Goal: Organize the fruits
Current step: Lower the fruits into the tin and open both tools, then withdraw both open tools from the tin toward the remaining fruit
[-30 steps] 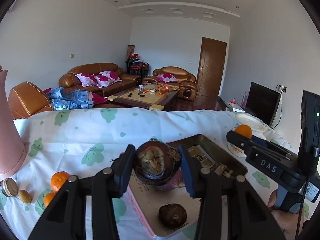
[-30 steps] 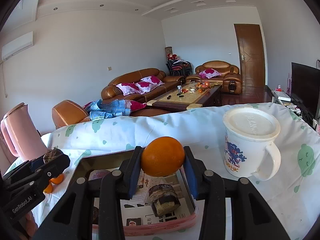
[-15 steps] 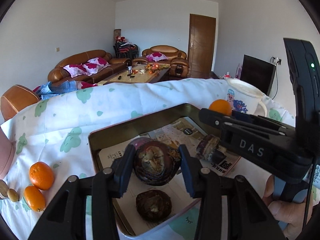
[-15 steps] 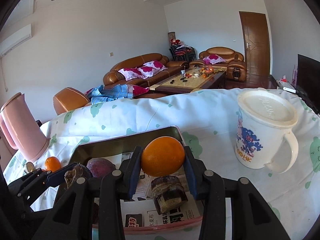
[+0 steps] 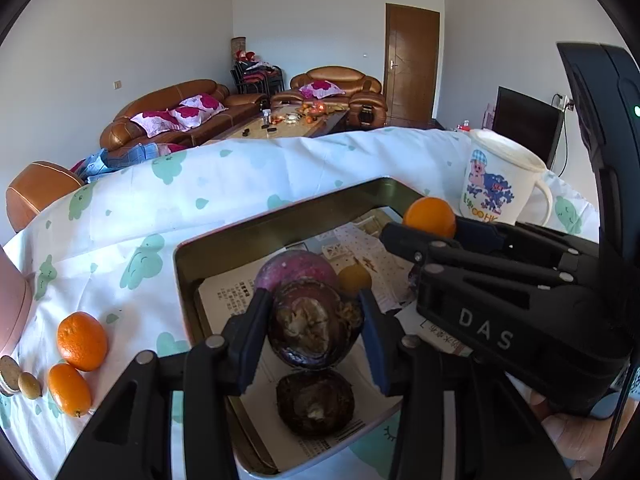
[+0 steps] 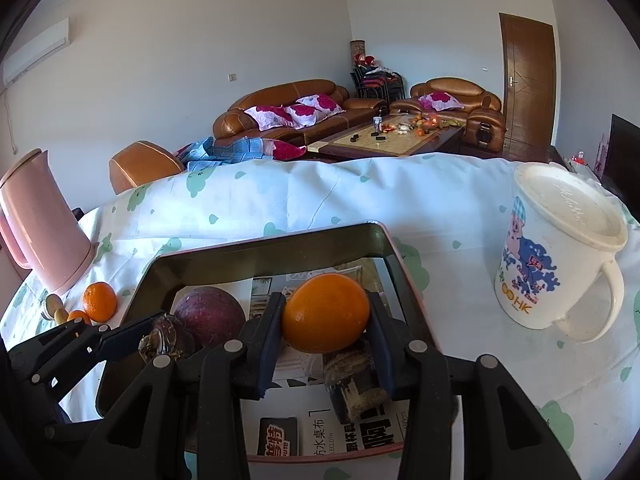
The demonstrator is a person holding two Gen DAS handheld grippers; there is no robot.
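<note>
Both grippers have come down over the tray (image 6: 384, 240) vs a sec ago, each w/ its load. L gripper (image 5: 310, 334) is clenched on a dark mangosteen (image 5: 312, 328), just above another mangosteen (image 5: 314, 402) lying on the paper liner; R gripper (image 6: 326, 320) is clenched on an orange (image 6: 325, 312) over the tray's far-right part. Drop-off looks imminent; two oranges (image 5: 82, 340) are left on the cloth outside the tray.

A white tablecloth (image 6: 304, 196) carries a pattern of pale green smiling blobs and small drops. The tin tray (image 6: 280, 246) has a pink rim and dull gold walls, with printed newspaper (image 6: 360, 436) lining it. The jug (image 6: 40, 220) is pink, and the cream mug (image 6: 556, 252) bears a blue and pink cartoon figure with orange letters.
</note>
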